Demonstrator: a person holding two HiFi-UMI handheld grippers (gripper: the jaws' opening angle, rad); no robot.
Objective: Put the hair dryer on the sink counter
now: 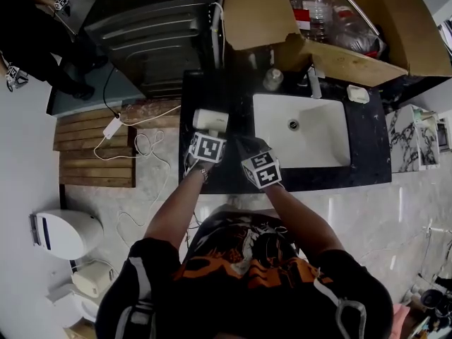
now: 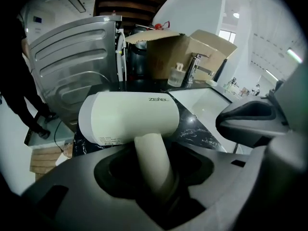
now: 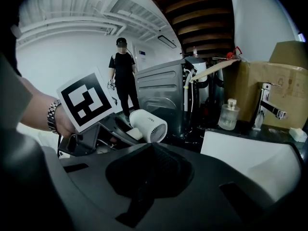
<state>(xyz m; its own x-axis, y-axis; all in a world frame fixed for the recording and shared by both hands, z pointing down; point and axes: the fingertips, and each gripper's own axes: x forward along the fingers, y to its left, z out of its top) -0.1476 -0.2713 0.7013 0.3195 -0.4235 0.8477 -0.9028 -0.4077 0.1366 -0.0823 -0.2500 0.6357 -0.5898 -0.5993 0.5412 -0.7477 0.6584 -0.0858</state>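
Observation:
The white hair dryer (image 1: 210, 120) is held by its handle in my left gripper (image 1: 207, 133), over the left end of the black sink counter (image 1: 220, 179). In the left gripper view the handle (image 2: 153, 162) runs down between the jaws, which are shut on it, and the barrel (image 2: 130, 117) lies crosswise above them. I cannot tell whether the dryer touches the counter. My right gripper (image 1: 248, 147) hovers just to the right of it, over the counter's front, shut with nothing in it (image 3: 149, 172). From there the dryer's grille end (image 3: 153, 127) faces me.
A white basin (image 1: 311, 136) fills the counter's right half, with a faucet (image 1: 313, 83), a glass bottle (image 1: 272, 80) and a soap bar (image 1: 358, 94) behind it. A cardboard box (image 1: 261, 13) and a washing machine (image 1: 155, 27) stand at the back. A person (image 3: 124, 71) stands beyond the machine.

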